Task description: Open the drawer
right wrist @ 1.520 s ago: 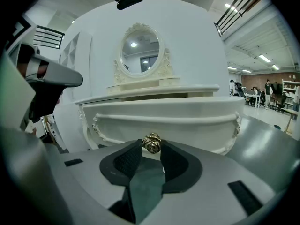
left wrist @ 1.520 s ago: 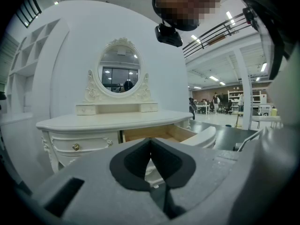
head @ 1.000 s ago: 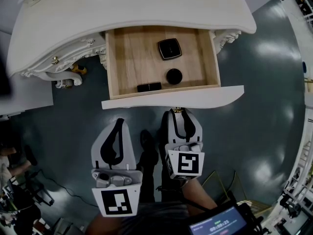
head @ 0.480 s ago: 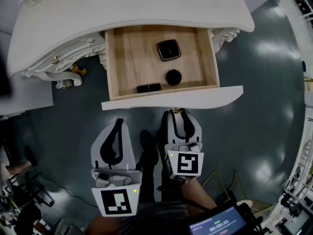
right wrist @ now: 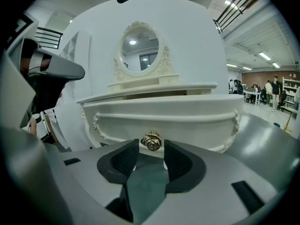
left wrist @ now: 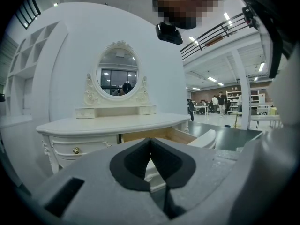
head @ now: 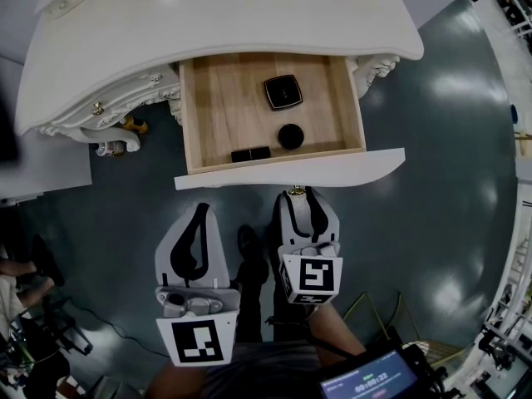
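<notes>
The wooden drawer with a white front (head: 224,110) is pulled out of the white carved dressing table (head: 208,23), and the right gripper (head: 303,196) is loosening at its knob.

In the right gripper view, the gold rose-shaped knob (right wrist: 151,140) on the white drawer front stands between the two black pads of the right gripper (right wrist: 151,154). The jaws are opening, and a thin gap shows on each side of the knob. The left gripper (head: 202,210) hangs beside it over the dark grey-green floor (head: 432,189), apart from the furniture. In its own view the left gripper (left wrist: 150,144) has its pad tips meeting, with nothing between them. Inside the drawer lie a black square case (head: 283,91), a black round lid (head: 290,135) and a black flat bar (head: 250,154) near the front wall. An oval mirror in a white frame (left wrist: 117,75) stands on the table top.
</notes>
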